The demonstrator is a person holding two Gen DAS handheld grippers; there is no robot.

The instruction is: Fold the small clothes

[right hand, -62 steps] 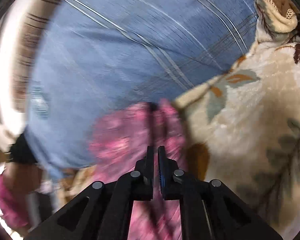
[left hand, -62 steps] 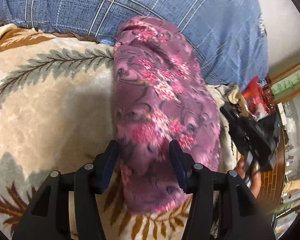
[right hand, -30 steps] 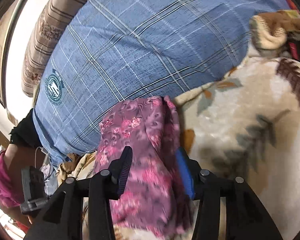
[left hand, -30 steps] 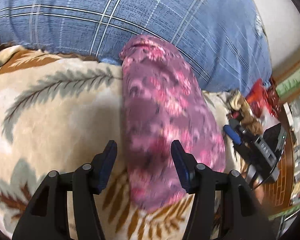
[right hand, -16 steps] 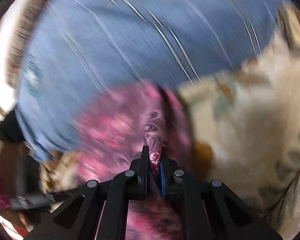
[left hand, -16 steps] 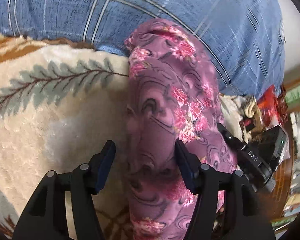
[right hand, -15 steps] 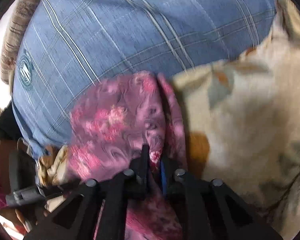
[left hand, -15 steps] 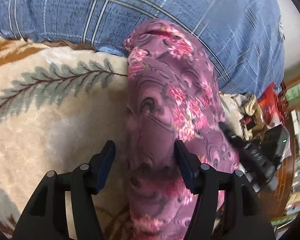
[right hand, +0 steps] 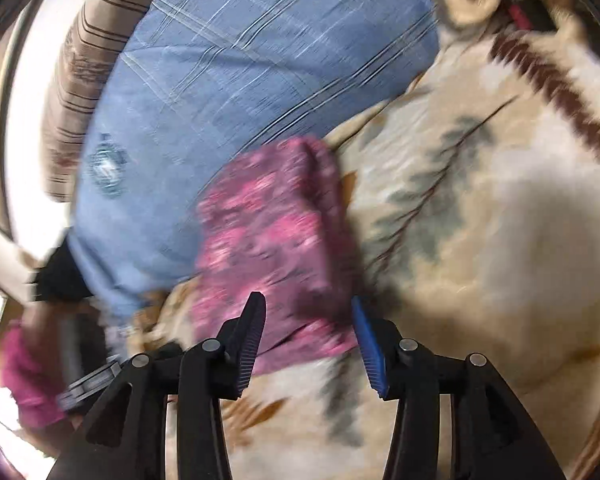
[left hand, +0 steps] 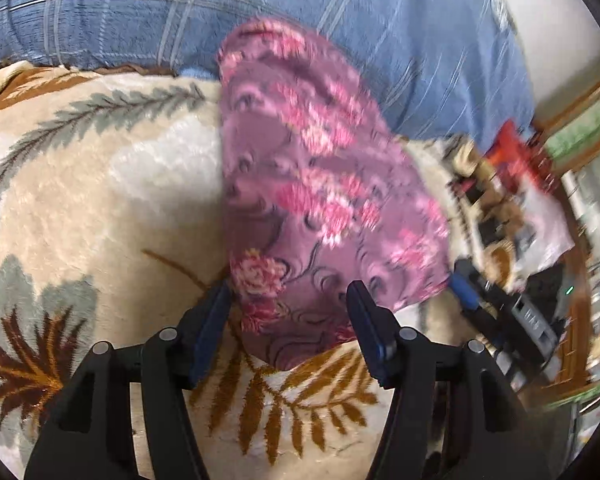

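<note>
A cream leaf-patterned blanket [left hand: 100, 200] meets a blue plaid pillow [left hand: 340, 20]; the folded floral garment [left hand: 308, 184] lies across both. Left gripper [left hand: 288, 312] and right gripper [right hand: 308, 320] both gape, straddling its near end; bedside clutter is blurred

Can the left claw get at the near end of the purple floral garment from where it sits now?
Probably yes. The left claw is open, its fingers either side of the purple floral garment's near end on the cream leaf-patterned blanket; nothing lies between.
</note>
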